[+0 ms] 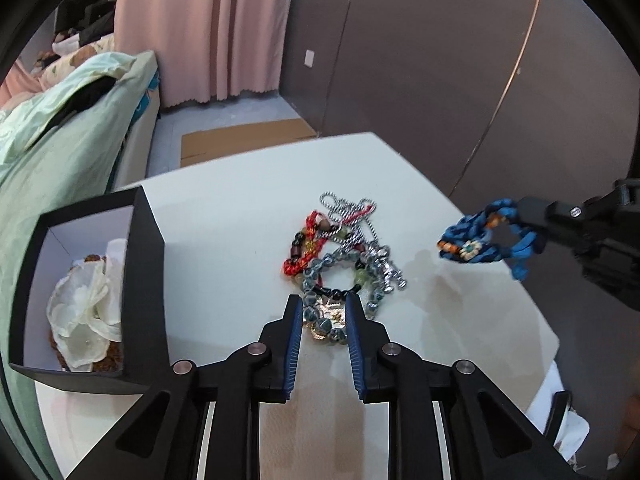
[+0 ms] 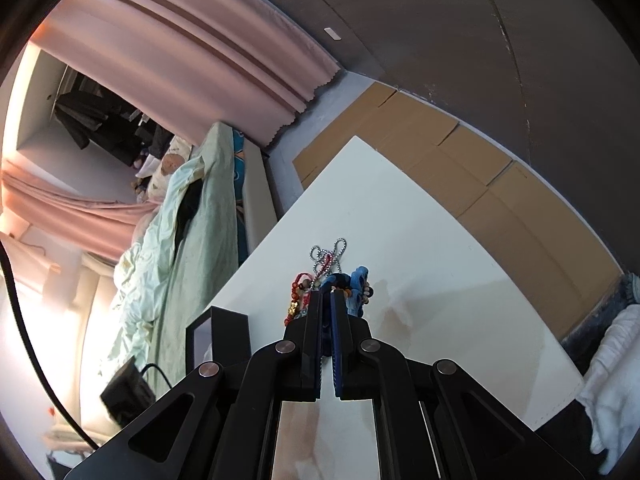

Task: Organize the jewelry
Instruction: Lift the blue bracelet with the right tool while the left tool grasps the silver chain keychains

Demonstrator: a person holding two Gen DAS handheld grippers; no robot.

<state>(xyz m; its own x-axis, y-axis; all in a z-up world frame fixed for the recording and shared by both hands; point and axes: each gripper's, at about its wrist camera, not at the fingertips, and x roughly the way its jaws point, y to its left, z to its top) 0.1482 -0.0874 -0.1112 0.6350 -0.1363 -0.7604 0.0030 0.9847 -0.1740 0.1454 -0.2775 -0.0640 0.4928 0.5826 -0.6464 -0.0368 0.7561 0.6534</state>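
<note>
A pile of jewelry [image 1: 340, 264] lies on the white table [image 1: 224, 240]: a red braided bracelet [image 1: 302, 248], a silver ball chain [image 1: 352, 208] and grey-blue bead bracelets. My left gripper [image 1: 322, 304] is open, its blue pads either side of the pile's near end, low over the table. My right gripper [image 2: 327, 300] is shut on a blue braided bracelet [image 1: 480, 232] with a small flower bead and holds it in the air right of the pile; the bracelet also shows in the right wrist view [image 2: 358, 284]. A black box [image 1: 80, 280] with a cream fabric flower [image 1: 84, 316] inside stands at the left.
A bed with pale green bedding [image 1: 60, 140] runs along the table's left side. Pink curtains [image 1: 204, 28] and a dark wall [image 1: 420, 60] lie behind. Flattened cardboard [image 2: 460, 168] covers the floor beyond the table. White cloth [image 2: 616, 380] lies off the table's right edge.
</note>
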